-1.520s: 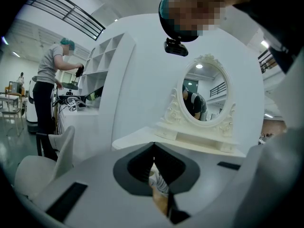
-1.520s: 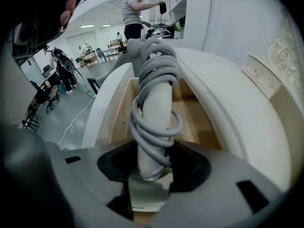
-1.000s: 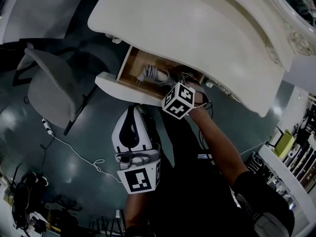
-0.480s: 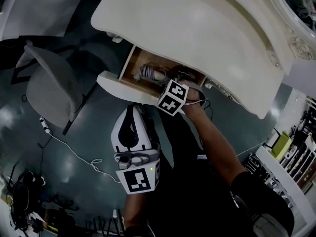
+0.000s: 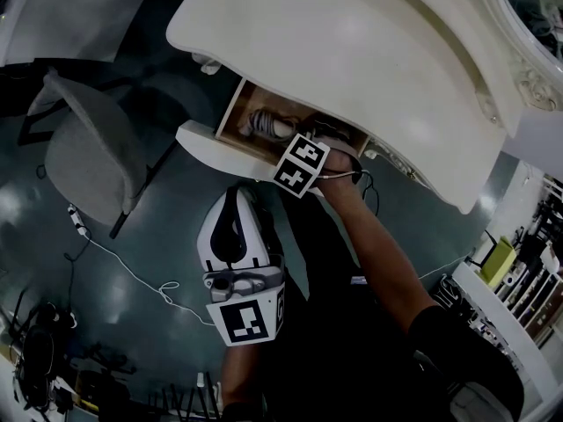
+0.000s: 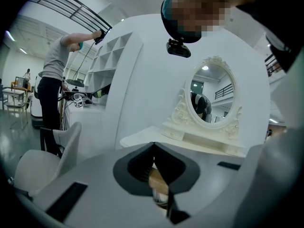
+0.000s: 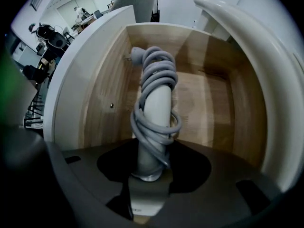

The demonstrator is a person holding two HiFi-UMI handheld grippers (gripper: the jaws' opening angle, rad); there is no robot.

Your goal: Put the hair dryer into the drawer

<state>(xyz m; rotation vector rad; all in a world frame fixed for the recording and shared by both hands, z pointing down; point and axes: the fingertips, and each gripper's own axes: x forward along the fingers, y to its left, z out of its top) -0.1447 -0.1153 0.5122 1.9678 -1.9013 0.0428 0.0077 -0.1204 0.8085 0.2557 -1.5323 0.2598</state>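
The hair dryer (image 7: 156, 108) is pale grey with its grey cord wound round the handle. It hangs inside the open wooden drawer (image 7: 209, 94), its plug end toward the far corner. My right gripper (image 7: 151, 175) points down into the drawer and is shut on the dryer's near end. In the head view the right gripper (image 5: 303, 152) with its marker cube covers most of the drawer (image 5: 211, 148); only the coiled cord of the hair dryer (image 5: 268, 126) shows beside it. My left gripper (image 5: 236, 199) is held back near the body, its jaws together and nothing in them. In its own view the left gripper (image 6: 153, 148) faces the dressing table.
The cream dressing table (image 5: 369, 51) overhangs the drawer, with an oval mirror (image 6: 213, 96) on top. A grey chair (image 5: 88, 148) stands to the left of the drawer, and a thin cable (image 5: 132, 275) trails over the dark floor. A person (image 6: 54, 89) stands far off by shelves.
My right gripper has sunk lower into the drawer with the hair dryer, its marker cube shifting up and left in the head view. The left gripper has stayed put.
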